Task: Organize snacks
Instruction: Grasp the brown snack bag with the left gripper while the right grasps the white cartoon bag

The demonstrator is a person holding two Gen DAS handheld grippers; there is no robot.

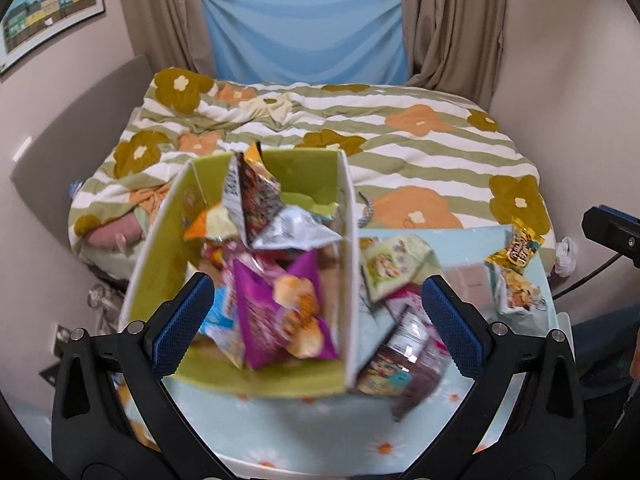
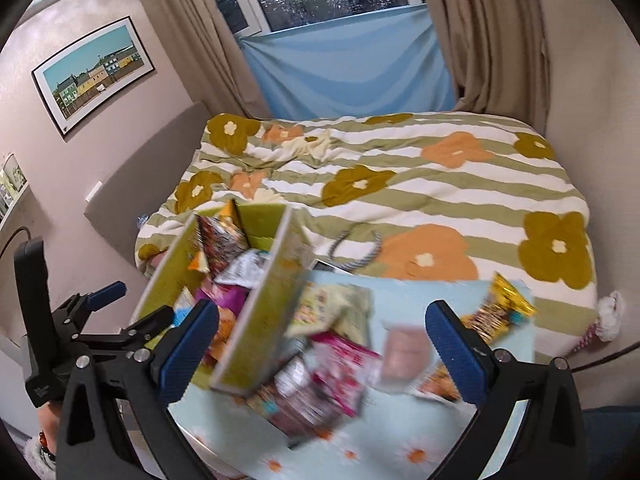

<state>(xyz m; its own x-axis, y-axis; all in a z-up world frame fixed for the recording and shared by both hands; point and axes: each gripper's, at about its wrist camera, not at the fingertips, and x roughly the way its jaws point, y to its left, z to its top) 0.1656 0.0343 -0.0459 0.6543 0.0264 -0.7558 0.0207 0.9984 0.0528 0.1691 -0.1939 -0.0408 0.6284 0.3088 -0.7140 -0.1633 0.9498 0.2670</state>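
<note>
A green cardboard box stands on the light blue flowered table and holds several snack bags, a purple one in front. More snack packs lie right of the box: a pale green pack, a brown one, a gold one. My left gripper is open and empty, its jaws straddling the box's right wall. My right gripper is open and empty above the pink packs beside the box. The left gripper shows at left in the right wrist view.
A bed with a green striped, flowered duvet lies right behind the table. Curtains and a blue cloth cover the window. A framed picture hangs on the left wall. The right gripper's edge shows at the right.
</note>
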